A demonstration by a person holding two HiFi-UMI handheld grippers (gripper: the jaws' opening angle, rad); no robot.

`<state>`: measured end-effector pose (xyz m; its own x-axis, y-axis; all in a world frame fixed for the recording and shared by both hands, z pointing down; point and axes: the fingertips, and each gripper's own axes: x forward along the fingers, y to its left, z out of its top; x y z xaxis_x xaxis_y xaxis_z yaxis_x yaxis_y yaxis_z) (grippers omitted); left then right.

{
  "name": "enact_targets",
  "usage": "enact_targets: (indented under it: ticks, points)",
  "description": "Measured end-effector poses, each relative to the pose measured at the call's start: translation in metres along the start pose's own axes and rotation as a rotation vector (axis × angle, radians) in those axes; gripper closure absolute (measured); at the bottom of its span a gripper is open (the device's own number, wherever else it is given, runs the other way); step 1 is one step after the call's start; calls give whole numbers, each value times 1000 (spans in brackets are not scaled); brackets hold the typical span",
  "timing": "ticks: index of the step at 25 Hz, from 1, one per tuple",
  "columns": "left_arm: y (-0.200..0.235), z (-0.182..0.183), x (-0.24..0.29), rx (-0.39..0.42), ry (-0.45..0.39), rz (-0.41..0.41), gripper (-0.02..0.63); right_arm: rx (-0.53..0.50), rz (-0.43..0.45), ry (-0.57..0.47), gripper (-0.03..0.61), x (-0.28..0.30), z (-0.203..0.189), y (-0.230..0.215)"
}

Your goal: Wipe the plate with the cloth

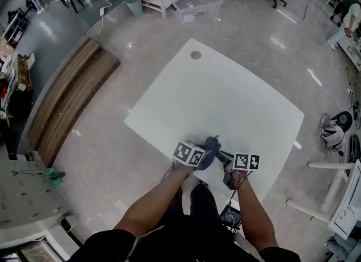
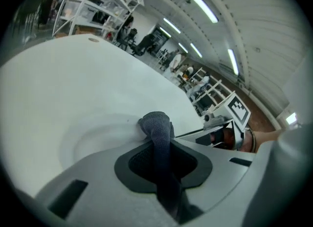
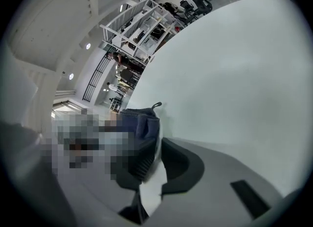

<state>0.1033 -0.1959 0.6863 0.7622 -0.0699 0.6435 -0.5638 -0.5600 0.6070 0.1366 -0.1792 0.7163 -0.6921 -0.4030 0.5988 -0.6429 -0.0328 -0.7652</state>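
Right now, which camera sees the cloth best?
The left gripper view: the cloth sits dead centre, pinched between the jaws. The right gripper view shows only its folded end; the head view, just a tiny dark lump.

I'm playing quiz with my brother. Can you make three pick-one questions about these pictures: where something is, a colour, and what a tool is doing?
1. Where is the cloth?
A. On the floor
B. In the left tool
C. On a shelf

2. What colour is the cloth?
A. Dark blue-grey
B. Yellow
C. Red

3. What is the right tool doing?
A. Wide open and empty
B. Shut on the plate rim
C. Holding a cup

Answers:
1. B: the left gripper view shows the cloth pinched between that tool's jaws.
2. A: the cloth looks dark blue-grey in every view.
3. B: the right gripper view shows a white rim tight between that tool's jaws.
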Motion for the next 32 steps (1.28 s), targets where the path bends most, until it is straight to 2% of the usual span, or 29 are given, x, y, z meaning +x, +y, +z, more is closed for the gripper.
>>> enact_targets:
  ticks: [3, 6, 11, 18, 28, 32]
  points:
    - [12, -2, -1, 110, 40, 107, 563, 0, -3, 1, 545, -1, 1, -2]
    - [19, -3, -5, 167, 19, 156, 563, 5, -1, 0, 546, -1, 2, -2]
    - [34, -8, -21, 195, -20, 224, 563, 7, -2, 0, 546, 4, 1, 3]
    - [57, -11, -46, 189, -88, 289, 563, 13, -3, -9, 546, 3, 1, 1]
    - [76, -12, -92, 270, -120, 405, 563, 12, -6, -24, 549, 3, -1, 4]
    - [64, -7, -103, 258, -167, 397, 563, 20, -5, -35, 549, 1, -3, 3]
